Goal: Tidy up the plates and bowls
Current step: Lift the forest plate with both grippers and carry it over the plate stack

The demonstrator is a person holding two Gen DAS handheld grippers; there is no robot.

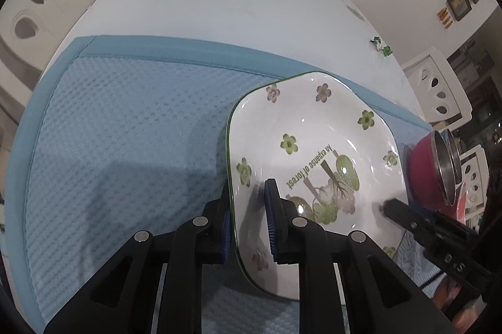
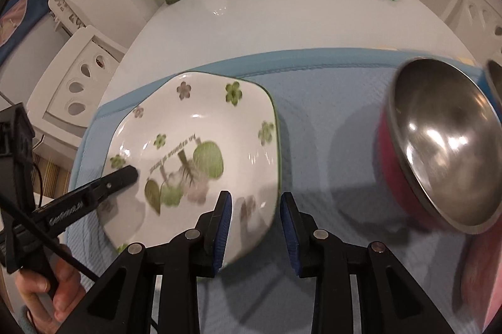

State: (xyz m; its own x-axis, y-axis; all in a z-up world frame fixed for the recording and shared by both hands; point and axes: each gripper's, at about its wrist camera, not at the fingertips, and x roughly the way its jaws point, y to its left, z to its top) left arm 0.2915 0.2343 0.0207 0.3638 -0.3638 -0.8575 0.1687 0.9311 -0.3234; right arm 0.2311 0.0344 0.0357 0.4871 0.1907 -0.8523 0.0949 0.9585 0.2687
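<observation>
On the blue mat | left tongs clamp plate rim, steadying it | right tongs wide, straddling its edge | pink bowl beside.

Bare mat left of plate, red bowl blocking right

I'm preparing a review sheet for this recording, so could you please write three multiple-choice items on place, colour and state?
1. Where does the floral plate lie?
A on the blue mat
B on a chair
C inside the bowl

2. What colour is the steel-lined bowl's outside?
A green
B red
C white

3. How is the left gripper set?
A open, away from the plate
B fingers either side of the plate's rim
C holding the bowl

Answers: A, mat shows around the plate; B, its outer wall is red; B, one pad sits outside the rim, one inside.
</observation>
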